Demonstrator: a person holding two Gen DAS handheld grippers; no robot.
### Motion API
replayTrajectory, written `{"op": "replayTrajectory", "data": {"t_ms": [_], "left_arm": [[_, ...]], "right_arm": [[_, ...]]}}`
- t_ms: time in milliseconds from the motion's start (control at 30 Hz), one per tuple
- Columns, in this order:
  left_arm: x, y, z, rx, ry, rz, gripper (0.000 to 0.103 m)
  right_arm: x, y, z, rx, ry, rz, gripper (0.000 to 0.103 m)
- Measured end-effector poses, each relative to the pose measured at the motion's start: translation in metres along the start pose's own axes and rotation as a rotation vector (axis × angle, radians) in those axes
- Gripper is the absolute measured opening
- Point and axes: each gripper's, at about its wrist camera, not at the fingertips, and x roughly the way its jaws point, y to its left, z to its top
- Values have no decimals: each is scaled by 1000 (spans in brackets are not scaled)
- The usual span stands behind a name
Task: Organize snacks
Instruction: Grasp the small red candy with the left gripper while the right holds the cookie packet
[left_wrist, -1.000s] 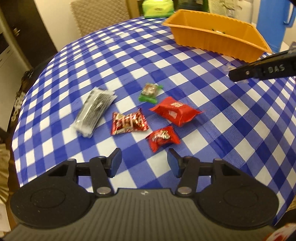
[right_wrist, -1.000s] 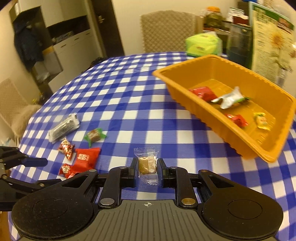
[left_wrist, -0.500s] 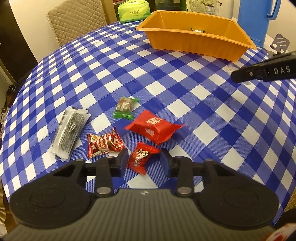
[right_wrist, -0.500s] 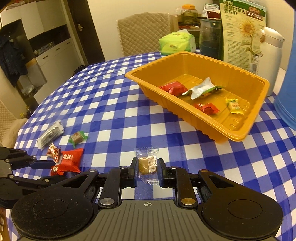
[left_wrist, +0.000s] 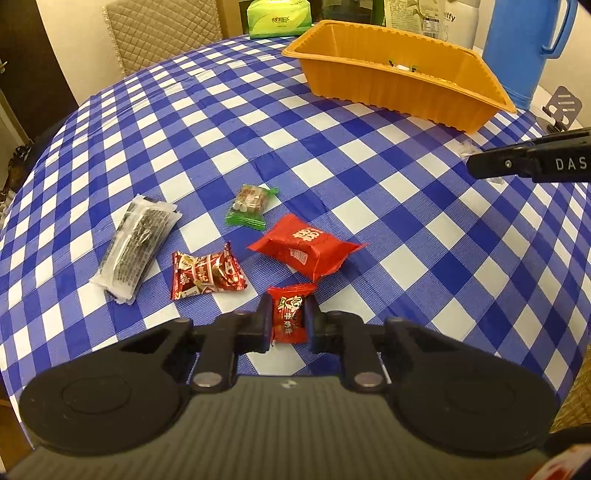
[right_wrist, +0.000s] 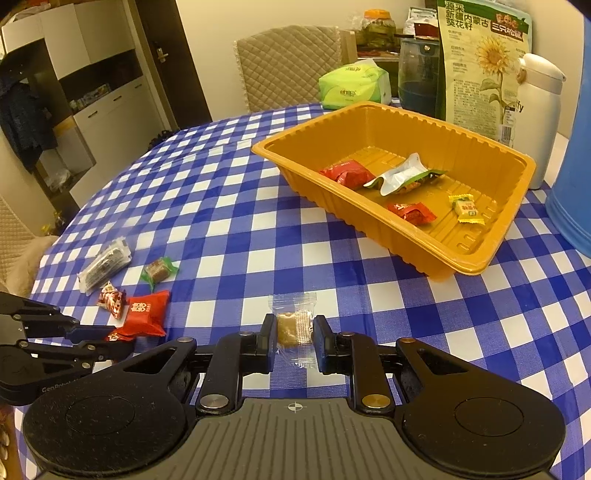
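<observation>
My left gripper (left_wrist: 288, 319) is shut on a small red candy (left_wrist: 289, 318) low over the checked tablecloth. Beside it lie a bigger red packet (left_wrist: 306, 246), a red-and-white candy (left_wrist: 207, 275), a green-ended candy (left_wrist: 249, 205) and a clear packet with a dark bar (left_wrist: 136, 243). My right gripper (right_wrist: 294, 334) is shut on a clear-wrapped brown candy (right_wrist: 293, 326), held above the cloth in front of the orange tray (right_wrist: 476, 258). The tray holds several snacks, among them a red packet (right_wrist: 347, 173) and a yellow candy (right_wrist: 466, 208).
A blue jug (left_wrist: 524, 48) stands right of the tray, with a white bottle (right_wrist: 537, 118), a sunflower-seed bag (right_wrist: 480, 62) and a green tissue pack (right_wrist: 354, 86) behind it. A quilted chair (right_wrist: 288, 66) stands at the far table edge. The left gripper shows in the right wrist view (right_wrist: 110, 341).
My left gripper moved forward over the small red candy and shut on it. My right gripper, still holding the clear-wrapped candy, rose and moved closer to the tray.
</observation>
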Motion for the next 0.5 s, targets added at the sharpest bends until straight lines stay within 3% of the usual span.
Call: {"op": "replayTrajectory", "data": {"t_ms": [500], "left_arm": [[-33,7,2,-96,-49,24,17]], "right_arm": [[-13,2,4,-15,-13,41,21]]}}
